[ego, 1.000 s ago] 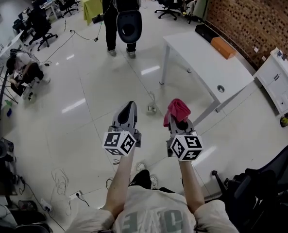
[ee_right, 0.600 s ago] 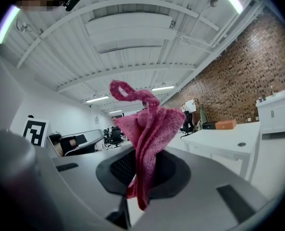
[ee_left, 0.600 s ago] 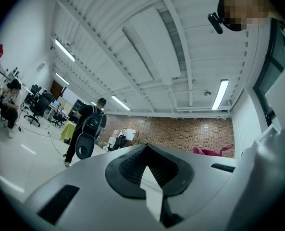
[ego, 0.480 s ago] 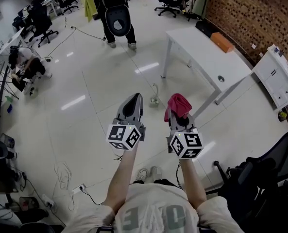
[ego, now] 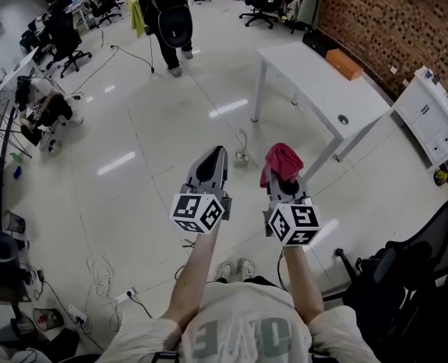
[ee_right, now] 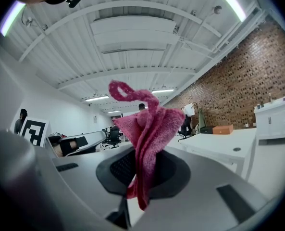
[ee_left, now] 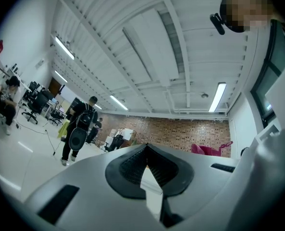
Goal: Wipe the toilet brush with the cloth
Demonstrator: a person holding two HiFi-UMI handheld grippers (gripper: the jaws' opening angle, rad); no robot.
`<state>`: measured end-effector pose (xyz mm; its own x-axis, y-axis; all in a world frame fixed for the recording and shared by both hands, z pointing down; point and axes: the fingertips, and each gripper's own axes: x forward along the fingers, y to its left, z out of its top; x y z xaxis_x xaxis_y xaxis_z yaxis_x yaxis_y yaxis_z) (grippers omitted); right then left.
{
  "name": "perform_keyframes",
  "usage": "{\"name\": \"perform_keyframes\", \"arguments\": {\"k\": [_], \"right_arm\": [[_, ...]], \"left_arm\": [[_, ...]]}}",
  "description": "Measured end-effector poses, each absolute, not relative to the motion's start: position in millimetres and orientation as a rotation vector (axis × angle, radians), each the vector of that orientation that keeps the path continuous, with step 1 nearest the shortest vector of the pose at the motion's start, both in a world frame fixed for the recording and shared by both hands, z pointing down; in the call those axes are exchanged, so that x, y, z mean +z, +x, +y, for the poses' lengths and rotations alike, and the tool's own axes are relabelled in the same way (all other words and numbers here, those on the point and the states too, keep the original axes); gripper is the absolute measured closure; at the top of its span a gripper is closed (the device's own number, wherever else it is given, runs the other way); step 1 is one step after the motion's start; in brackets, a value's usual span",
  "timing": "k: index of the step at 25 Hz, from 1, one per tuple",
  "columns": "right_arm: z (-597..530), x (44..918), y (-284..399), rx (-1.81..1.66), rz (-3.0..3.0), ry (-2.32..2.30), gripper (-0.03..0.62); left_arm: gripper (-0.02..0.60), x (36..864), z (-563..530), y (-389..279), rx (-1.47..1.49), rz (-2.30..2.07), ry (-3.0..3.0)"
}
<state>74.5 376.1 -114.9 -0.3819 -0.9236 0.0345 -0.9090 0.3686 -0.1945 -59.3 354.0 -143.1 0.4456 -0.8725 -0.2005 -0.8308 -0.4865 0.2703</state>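
Observation:
A pink cloth sticks up from between the jaws of my right gripper, which is shut on it; in the right gripper view the cloth hangs bunched from the pinched jaws. My left gripper is held beside it, shut with nothing between its pads. Both grippers are held out over the shiny floor, pointing away from me. No toilet brush shows in any view.
A long white table with an orange box stands at the right by a brick wall. A white cabinet is further right, a black office chair close at the lower right. A person with a backpack walks ahead.
Both grippers have drifted slightly up and outward in the head view. The person with the backpack has walked farther away. The cloth stays pinched in the right gripper.

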Motion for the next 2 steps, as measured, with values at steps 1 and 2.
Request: {"name": "perform_keyframes", "arguments": {"k": [1, 2], "right_arm": [[378.3, -115.8, 75.4, -0.283, 2.532, -1.699, 0.563], [380.5, -116.5, 76.2, -0.288, 2.533, -1.698, 0.563]], "left_arm": [[0.577, -144.1, 356.3, -58.8, -0.471, -1.517, 2.558], [0.577, -145.2, 358.5, -58.4, -0.467, -1.518, 2.559]]}}
